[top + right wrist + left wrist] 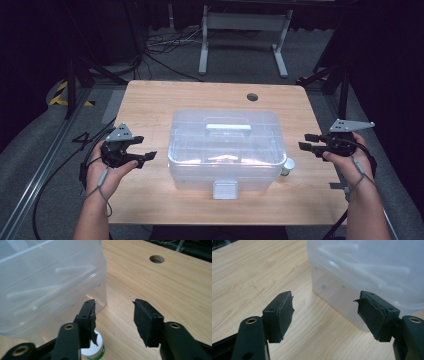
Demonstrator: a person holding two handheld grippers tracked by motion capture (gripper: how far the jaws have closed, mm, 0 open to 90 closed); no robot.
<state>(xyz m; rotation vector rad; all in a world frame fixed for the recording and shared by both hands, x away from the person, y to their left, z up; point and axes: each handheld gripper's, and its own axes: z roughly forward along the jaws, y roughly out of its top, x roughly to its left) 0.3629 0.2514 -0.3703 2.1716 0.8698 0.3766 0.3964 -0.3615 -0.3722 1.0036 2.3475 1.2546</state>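
The clear plastic box [226, 150] sits between the left gripper [145, 150] and right gripper [306, 141]. Both grippers are released, empty, and apart from the box.

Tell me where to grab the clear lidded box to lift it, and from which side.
Take the clear box by its white top handle, coming straight down from above. The handle lies flat along the lid's middle, probably over the balance point; the walls look smooth and too wide for either gripper's open fingers.

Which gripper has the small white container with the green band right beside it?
The right gripper. The small white container with the green band stands by the clear plastic box's right near corner, just below that gripper; the left gripper has bare wooden table around it.
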